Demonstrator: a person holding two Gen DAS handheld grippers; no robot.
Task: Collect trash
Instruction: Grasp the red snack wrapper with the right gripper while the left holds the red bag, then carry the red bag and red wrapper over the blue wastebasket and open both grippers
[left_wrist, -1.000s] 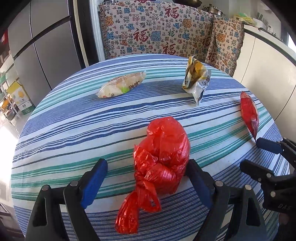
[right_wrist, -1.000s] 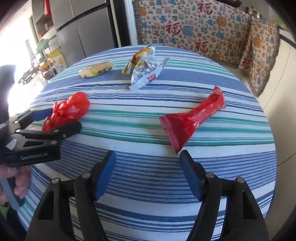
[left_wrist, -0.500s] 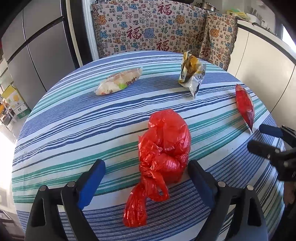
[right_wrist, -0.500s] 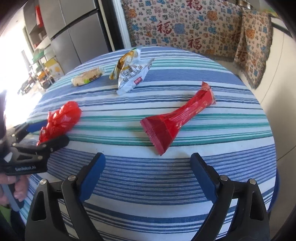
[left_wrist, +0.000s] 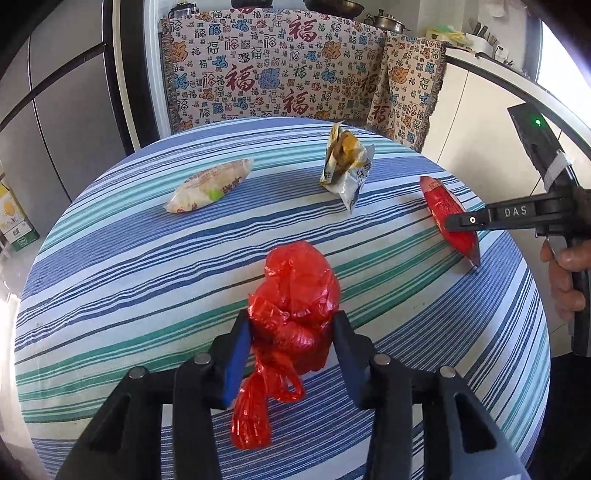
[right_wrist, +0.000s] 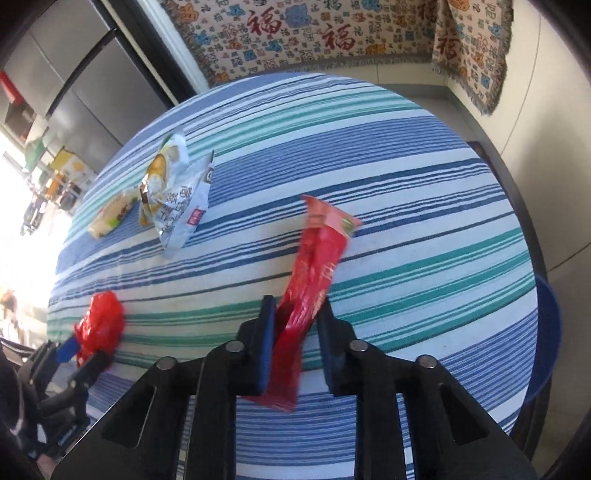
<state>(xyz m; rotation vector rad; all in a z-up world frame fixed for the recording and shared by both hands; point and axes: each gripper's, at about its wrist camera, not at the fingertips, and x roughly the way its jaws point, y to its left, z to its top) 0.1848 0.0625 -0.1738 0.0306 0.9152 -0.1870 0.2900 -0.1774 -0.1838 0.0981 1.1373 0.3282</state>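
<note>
Both grippers have been closed since the earlier frame — left gripper (left_wrist: 291, 350) jaws pinch the soft, light red bag (left_wrist: 295, 291) mid-counter; right gripper (right_wrist: 295, 332) jaws clamp the slippery red wrapper (right_wrist: 314, 266) near its end.

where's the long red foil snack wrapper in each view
Left wrist: long red foil snack wrapper at right, partly behind the right gripper.
Right wrist: centre, rising between that gripper's pads.
Shared landmark: crumpled silver and yellow snack packet.
</note>
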